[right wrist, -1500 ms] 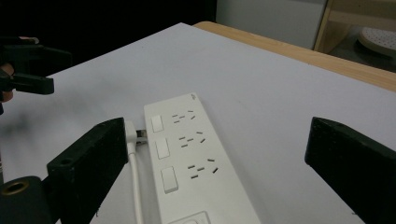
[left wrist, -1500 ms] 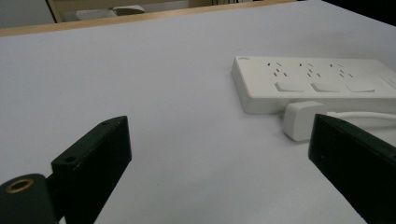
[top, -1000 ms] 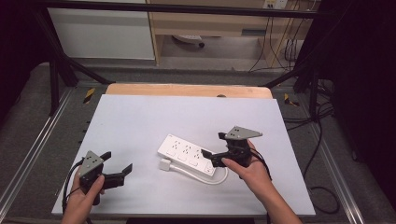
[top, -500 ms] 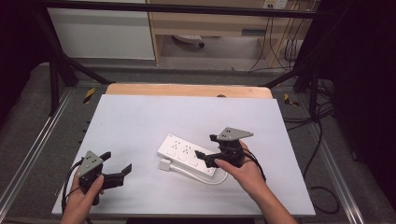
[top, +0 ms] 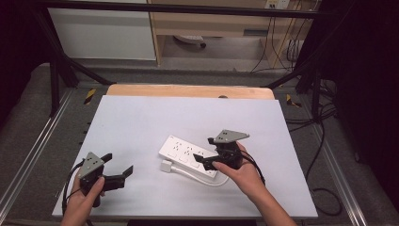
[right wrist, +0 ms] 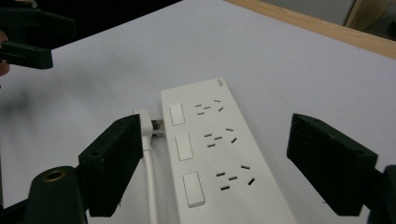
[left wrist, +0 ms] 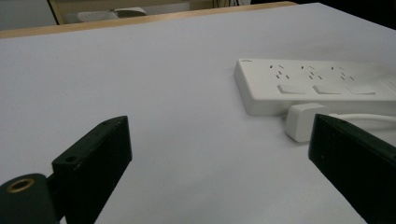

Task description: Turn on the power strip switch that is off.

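Right gripper view shows the right tool [right wrist: 210, 172] released astride the power strip [right wrist: 219, 154]; grasping remains, left tool [top: 109, 172] released nearby.

The power strip [top: 192, 156] lies flat on the desk [top: 141, 122], directly under and ahead of the right tongs [top: 203, 151], whose jaws straddle its near end. Its plug [top: 166, 166] and cord [top: 200, 177] lie beside it, toward the left tongs [top: 117, 165], which sit well apart at the desk's near left edge.
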A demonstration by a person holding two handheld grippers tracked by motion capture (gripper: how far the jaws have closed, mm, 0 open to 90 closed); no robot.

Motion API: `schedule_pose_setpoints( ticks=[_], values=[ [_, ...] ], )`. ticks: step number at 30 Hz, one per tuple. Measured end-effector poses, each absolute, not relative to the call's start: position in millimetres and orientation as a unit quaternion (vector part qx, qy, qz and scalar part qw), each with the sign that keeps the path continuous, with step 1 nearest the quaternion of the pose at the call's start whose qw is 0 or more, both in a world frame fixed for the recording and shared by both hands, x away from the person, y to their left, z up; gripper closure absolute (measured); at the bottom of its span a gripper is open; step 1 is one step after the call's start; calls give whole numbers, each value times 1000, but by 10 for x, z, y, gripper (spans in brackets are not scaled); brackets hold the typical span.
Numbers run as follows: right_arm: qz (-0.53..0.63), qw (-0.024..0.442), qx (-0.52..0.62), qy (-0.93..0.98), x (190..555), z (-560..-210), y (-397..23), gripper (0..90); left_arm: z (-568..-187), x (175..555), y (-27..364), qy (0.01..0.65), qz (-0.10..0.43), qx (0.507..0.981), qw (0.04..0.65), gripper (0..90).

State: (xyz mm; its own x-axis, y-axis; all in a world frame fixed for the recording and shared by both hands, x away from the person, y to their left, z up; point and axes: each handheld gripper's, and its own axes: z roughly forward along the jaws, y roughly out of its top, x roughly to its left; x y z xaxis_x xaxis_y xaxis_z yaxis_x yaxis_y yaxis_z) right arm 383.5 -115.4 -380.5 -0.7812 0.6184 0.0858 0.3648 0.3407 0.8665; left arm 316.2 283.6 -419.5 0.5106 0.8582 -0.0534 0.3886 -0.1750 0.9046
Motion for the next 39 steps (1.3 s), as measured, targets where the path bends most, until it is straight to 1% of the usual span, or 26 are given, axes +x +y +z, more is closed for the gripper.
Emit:
schedule_pose_setpoints(
  ticks=[9,11,19,20,25,27,28,29,30,34,36,39],
  values=[
    [479,124,302,815,3832,-3869,-1096,200,-4193,3159,2841,430,245,725,478,63],
    [475,121,302,818,3828,-3894,-1076,224,-4193,3158,2839,429,245,726,478,62],
    [466,114,300,825,3829,-3940,-1039,254,-4193,3156,2837,428,248,728,475,62],
    [466,114,298,825,3827,-3954,-1032,285,-4194,3156,2833,427,245,728,477,62],
    [461,112,297,829,3818,-3983,-1019,318,-4193,3156,2836,427,245,728,477,62],
    [459,114,296,830,3813,-3996,-1010,359,-4193,3156,2837,428,244,727,478,63],
    [459,114,296,830,3813,-3996,-1010,359,-4193,3156,2838,428,244,727,478,63],
    [458,115,296,831,3809,-4010,-1011,401,-4193,3156,2837,428,244,727,478,63],
    [458,115,296,831,3809,-4010,-1011,401,-4193,3156,2837,428,243,727,478,63],
    [457,112,294,832,3798,-4049,-1019,454,-4193,3156,2837,427,243,728,478,63],
    [457,111,292,833,3786,-4068,-1022,499,-4192,3155,2837,428,245,728,477,64],
    [456,109,292,833,3779,-4084,-1020,524,-4193,3154,2836,427,245,728,477,65]
  ],
)
